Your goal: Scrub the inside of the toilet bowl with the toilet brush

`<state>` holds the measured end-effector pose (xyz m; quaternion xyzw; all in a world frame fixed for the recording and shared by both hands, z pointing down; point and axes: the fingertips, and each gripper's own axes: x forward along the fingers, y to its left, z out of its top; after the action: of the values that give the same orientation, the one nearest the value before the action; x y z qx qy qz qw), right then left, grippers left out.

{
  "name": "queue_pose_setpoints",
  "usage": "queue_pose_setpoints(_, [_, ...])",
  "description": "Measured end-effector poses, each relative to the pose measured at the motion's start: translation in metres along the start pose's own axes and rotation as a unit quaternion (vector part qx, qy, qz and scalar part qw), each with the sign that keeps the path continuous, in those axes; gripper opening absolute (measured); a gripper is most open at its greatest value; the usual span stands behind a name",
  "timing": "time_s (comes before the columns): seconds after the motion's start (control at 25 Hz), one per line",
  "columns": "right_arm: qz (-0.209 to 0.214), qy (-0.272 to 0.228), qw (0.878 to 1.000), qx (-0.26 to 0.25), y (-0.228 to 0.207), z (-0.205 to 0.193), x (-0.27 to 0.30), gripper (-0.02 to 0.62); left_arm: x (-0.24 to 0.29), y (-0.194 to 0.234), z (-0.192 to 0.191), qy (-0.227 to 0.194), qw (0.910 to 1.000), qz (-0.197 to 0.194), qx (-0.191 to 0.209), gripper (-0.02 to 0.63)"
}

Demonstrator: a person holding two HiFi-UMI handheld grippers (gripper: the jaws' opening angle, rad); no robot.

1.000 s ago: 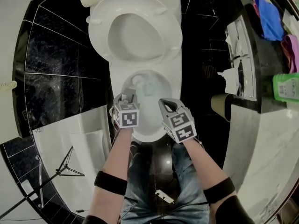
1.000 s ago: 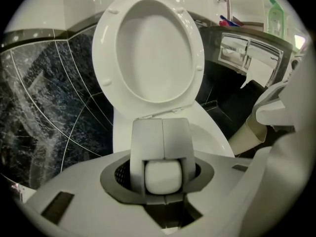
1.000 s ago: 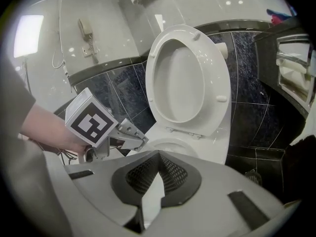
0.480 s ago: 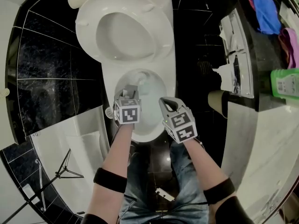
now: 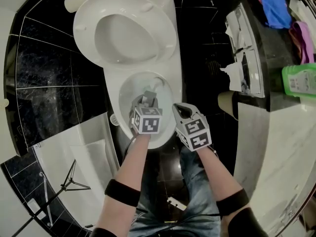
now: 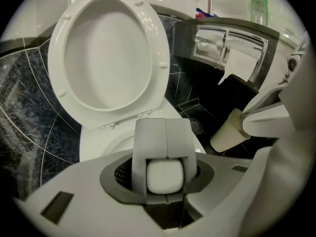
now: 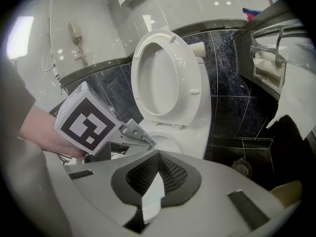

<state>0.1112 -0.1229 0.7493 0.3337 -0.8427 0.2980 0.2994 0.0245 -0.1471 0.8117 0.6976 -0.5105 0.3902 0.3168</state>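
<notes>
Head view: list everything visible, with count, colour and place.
white ceramic toilet: one, white, centre, seat raised.
chrome toilet paper holder: one, silver, right wall.
beige cylindrical cup: one, beige, below the holder.
green plastic bottle: one, green, right counter.
blue cloth: one, blue, upper right.
pink cloth: one, pink, above the bottle.
black tripod: one, black, lower left.
grey and white handle: one, grey-white, between left jaws.
left gripper: one, grey, over bowl, shut on handle.
right gripper: one, grey, beside it, shut, empty.
</notes>
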Motion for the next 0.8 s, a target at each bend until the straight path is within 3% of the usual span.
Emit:
queue_pose_setpoints(0.36, [-0.009, 0.003, 1.0, 0.012, 0.009, -0.013, -0.014, 0.006, -0.011, -0.034, -0.026, 0.012, 0.9985, -0.027, 0.046, 0.173])
queue_pose_setpoints(0.8, [-0.012, 0.018, 1.0, 0.01, 0.034, -0.028, -0.027, 0.006, -0.04, -0.052, -0.083, 0.031, 0.9972, -0.051, 0.045, 0.16])
